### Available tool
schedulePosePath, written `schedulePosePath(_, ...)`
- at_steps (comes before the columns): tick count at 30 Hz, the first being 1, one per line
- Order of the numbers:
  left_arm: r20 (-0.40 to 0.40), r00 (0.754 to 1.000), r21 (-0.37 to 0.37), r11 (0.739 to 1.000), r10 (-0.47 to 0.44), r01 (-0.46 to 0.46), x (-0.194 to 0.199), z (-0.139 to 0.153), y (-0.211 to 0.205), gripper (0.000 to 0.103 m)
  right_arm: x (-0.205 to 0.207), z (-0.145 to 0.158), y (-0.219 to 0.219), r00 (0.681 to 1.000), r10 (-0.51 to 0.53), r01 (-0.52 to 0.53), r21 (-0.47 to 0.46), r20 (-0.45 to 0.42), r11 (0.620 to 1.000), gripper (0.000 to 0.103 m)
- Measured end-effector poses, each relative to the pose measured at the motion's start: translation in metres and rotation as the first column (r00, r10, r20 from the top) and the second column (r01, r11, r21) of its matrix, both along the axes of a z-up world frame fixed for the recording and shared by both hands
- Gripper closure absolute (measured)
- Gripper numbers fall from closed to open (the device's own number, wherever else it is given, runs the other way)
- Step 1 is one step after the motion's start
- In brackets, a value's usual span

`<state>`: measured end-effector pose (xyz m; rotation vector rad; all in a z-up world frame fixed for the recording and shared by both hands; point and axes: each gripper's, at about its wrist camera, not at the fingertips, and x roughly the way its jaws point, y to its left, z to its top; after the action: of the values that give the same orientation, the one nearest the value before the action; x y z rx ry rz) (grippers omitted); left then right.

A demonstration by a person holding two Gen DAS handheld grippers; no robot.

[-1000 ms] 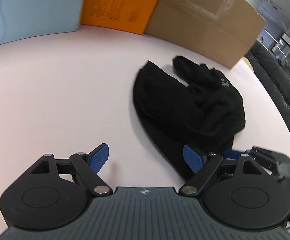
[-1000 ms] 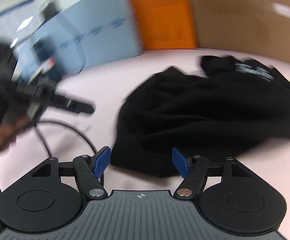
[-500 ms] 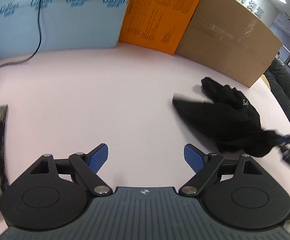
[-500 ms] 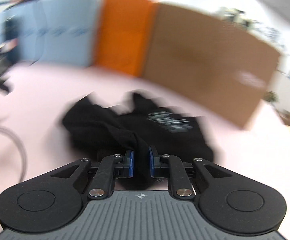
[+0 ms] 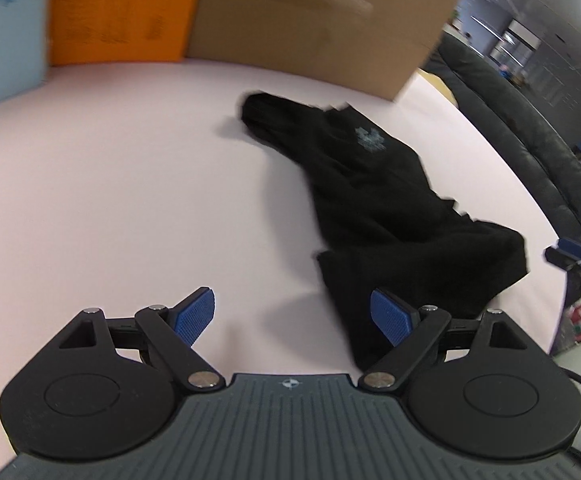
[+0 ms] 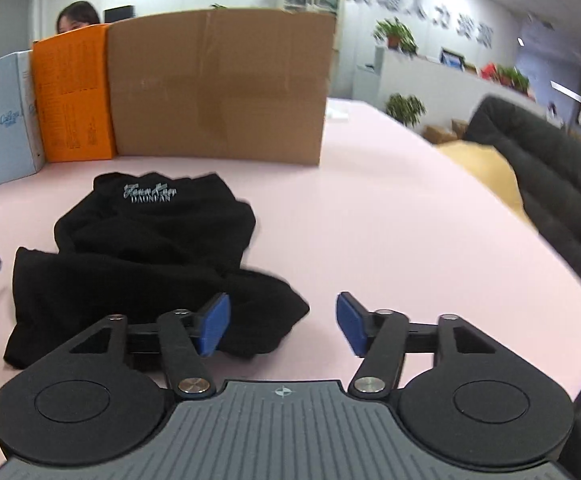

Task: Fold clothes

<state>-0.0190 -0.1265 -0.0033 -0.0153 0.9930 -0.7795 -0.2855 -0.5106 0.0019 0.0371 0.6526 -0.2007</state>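
The right hand-held gripper points out over the pink bench with its blue pads apart and still spreading; nothing lies between them, only bare bench surface. In the right wrist view the crumpled black fabric garment with pale lettering begins just behind the left pad, at about ten o'clock, and runs away toward eleven o'clock, where the lettered end sits nearest the brown cardboard box. Its nearest lobe ends close beside the left pad, though whether the two touch cannot be told.

The left hand-held gripper is also spread wide and empty. In its own view the black garment lies off to the right: its near hem passes behind the right pad at about two o'clock, and the cloth stretches as a long band up toward twelve o'clock, narrowing to a rounded end short of the cardboard box. The long axis therefore runs roughly away from both hands, slanting from near right to far centre in this view. The other gripper's blue tip shows at three o'clock, just beyond the garment's wide lobe.

Both hands appear close to the near end, one on each side. The next step likely calls for each to take a near corner and spread the cloth flat before any fold.
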Motion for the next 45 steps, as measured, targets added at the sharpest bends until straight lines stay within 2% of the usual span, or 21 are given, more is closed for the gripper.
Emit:
schedulePosePath(2, -0.01, 0.999, 0.011, 0.999, -0.037, 0.037, -0.003, -0.006, -0.02, 0.019, -0.007, -0.011, 0.001, 1.0, -0.025, 0.025, 0.072, -0.006, 0.997, 0.041)
schedulePosePath(4, -0.019, 0.998, 0.018, 0.998, -0.061, 0.062, -0.005, -0.012, -0.039, 0.019, -0.009, -0.019, -0.006, 1.0, -0.028, 0.028, 0.16, -0.003, 0.987, 0.031)
schedulePosePath(5, -0.02, 0.998, 0.015, 0.998, -0.066, 0.066, -0.006, -0.014, -0.046, 0.019, -0.01, -0.023, -0.009, 1.0, -0.027, 0.027, 0.206, 0.0, 0.978, 0.03)
schedulePosePath(7, 0.002, 0.997, -0.051, 0.996, -0.073, 0.073, -0.009, -0.015, -0.052, 0.036, -0.009, -0.025, -0.017, 0.999, -0.03, 0.024, 0.281, 0.017, 0.959, 0.025)
schedulePosePath(8, 0.007, 0.998, -0.075, 0.995, -0.065, 0.065, -0.008, -0.014, -0.053, 0.06, -0.008, -0.027, -0.02, 0.999, -0.033, 0.023, 0.314, 0.027, 0.949, 0.022)
schedulePosePath(9, 0.009, 0.999, -0.092, 0.994, -0.053, 0.053, -0.008, -0.014, -0.054, 0.076, -0.007, -0.027, -0.024, 0.998, -0.038, 0.022, 0.346, 0.04, 0.938, 0.019)
schedulePosePath(11, 0.018, 1.0, -0.107, 0.994, -0.007, 0.009, -0.005, -0.01, -0.05, 0.086, -0.005, -0.03, -0.035, 0.995, -0.071, 0.034, 0.426, 0.07, 0.904, 0.017)
schedulePosePath(12, 0.035, 0.999, -0.115, 0.993, 0.022, -0.018, -0.004, -0.006, -0.044, 0.086, -0.003, -0.033, -0.041, 0.992, -0.096, 0.048, 0.472, 0.078, 0.88, 0.016)
schedulePosePath(15, 0.077, 0.991, -0.08, 0.992, 0.106, -0.1, -0.001, -0.001, -0.026, 0.087, -0.001, -0.048, -0.057, 0.98, -0.189, 0.106, 0.625, 0.068, 0.774, 0.016)
schedulePosePath(17, 0.081, 0.986, -0.066, 0.988, 0.144, -0.138, -0.001, 0.001, -0.009, 0.087, 0.006, -0.058, -0.057, 0.98, -0.194, 0.111, 0.672, 0.049, 0.732, 0.016)
schedulePosePath(20, 0.099, 0.978, -0.048, 0.983, 0.183, -0.179, -0.007, 0.004, 0.016, 0.087, 0.022, -0.068, -0.045, 0.989, -0.146, 0.087, 0.685, 0.029, 0.723, 0.015)
schedulePosePath(22, 0.121, 0.969, -0.03, 0.976, 0.217, -0.215, -0.013, 0.008, 0.035, 0.089, 0.031, -0.07, -0.036, 0.993, -0.107, 0.05, 0.688, 0.04, 0.724, 0.009)
schedulePosePath(25, 0.131, 0.954, -0.011, 0.962, 0.271, -0.272, -0.017, 0.013, 0.067, 0.09, 0.047, -0.07, -0.026, 0.997, -0.062, 0.018, 0.686, 0.039, 0.727, 0.008)
schedulePosePath(26, 0.132, 0.948, -0.005, 0.957, 0.29, -0.292, -0.017, 0.015, 0.077, 0.089, 0.05, -0.069, -0.025, 0.997, -0.06, 0.016, 0.678, 0.041, 0.735, 0.008)
schedulePosePath(27, 0.133, 0.942, 0.003, 0.95, 0.308, -0.311, -0.017, 0.018, 0.087, 0.083, 0.053, -0.067, -0.025, 0.997, -0.063, 0.017, 0.669, 0.045, 0.743, 0.008)
schedulePosePath(30, 0.194, 0.905, 0.035, 0.919, 0.378, -0.392, -0.01, 0.036, 0.116, 0.066, 0.062, -0.058, -0.032, 0.992, -0.102, 0.035, 0.634, 0.069, 0.773, 0.008)
schedulePosePath(33, 0.306, 0.86, 0.049, 0.896, 0.408, -0.442, 0.008, 0.073, 0.14, 0.062, 0.073, -0.046, -0.045, 0.989, -0.119, 0.042, 0.601, 0.088, 0.798, 0.008)
schedulePosePath(38, 0.511, 0.739, -0.006, 0.862, 0.438, -0.507, 0.041, 0.168, 0.164, 0.046, 0.097, -0.012, -0.076, 0.984, -0.112, 0.013, 0.579, 0.136, 0.815, 0.008)
schedulePosePath(43, 0.685, 0.633, -0.027, 0.88, 0.361, -0.474, 0.069, 0.278, 0.154, 0.042, 0.125, 0.054, -0.123, 0.964, -0.134, -0.024, 0.58, 0.228, 0.814, 0.007)
schedulePosePath(45, 0.74, 0.584, -0.03, 0.884, 0.334, -0.467, 0.079, 0.316, 0.142, 0.042, 0.137, 0.087, -0.14, 0.952, -0.134, -0.043, 0.551, 0.276, 0.833, 0.007)
